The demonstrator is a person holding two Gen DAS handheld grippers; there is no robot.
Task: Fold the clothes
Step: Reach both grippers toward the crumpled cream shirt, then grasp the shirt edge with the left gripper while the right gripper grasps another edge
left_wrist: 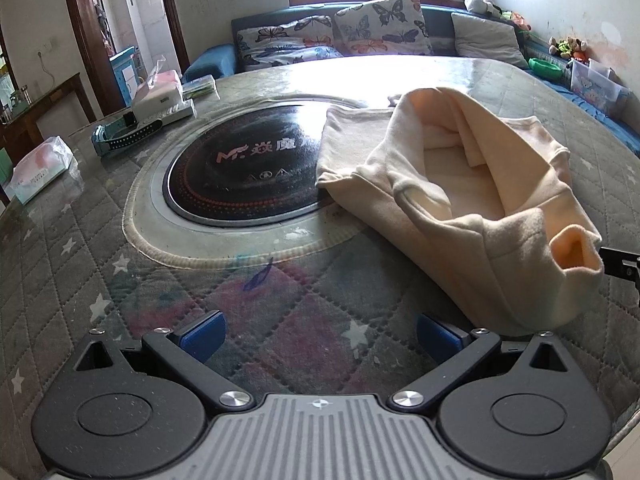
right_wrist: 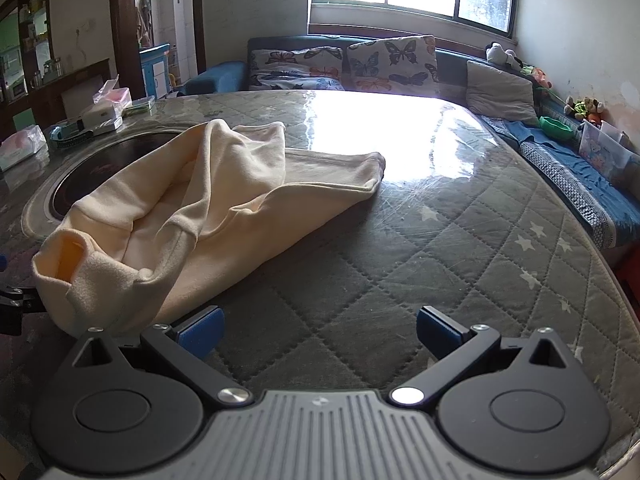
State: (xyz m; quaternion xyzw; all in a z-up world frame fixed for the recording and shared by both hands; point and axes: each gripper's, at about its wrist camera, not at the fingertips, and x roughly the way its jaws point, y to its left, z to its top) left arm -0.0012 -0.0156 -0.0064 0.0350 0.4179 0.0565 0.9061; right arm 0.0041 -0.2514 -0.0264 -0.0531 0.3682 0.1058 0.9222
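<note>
A cream fleece garment [left_wrist: 460, 192] lies loosely heaped on the quilted, glass-topped round table [left_wrist: 200, 300], one cuffed opening [left_wrist: 576, 252] facing me. In the right wrist view the garment [right_wrist: 192, 208] lies to the left, a leg or sleeve reaching toward the table's middle. My left gripper [left_wrist: 320, 336] is open and empty, just left of the garment's near end. My right gripper [right_wrist: 318, 332] is open and empty, its left finger [right_wrist: 200, 330] close to the garment's near edge. The right gripper's edge [left_wrist: 624, 266] shows beside the cuff in the left wrist view.
A black induction hob [left_wrist: 244, 168] is set in the table's centre, partly under the garment. Tissue packs [left_wrist: 40, 176], a white box [left_wrist: 160, 104] and a teal strap [left_wrist: 120, 136] sit at the far left. A sofa with butterfly cushions [left_wrist: 380, 24] stands behind; toys and boxes [right_wrist: 596, 140] at right.
</note>
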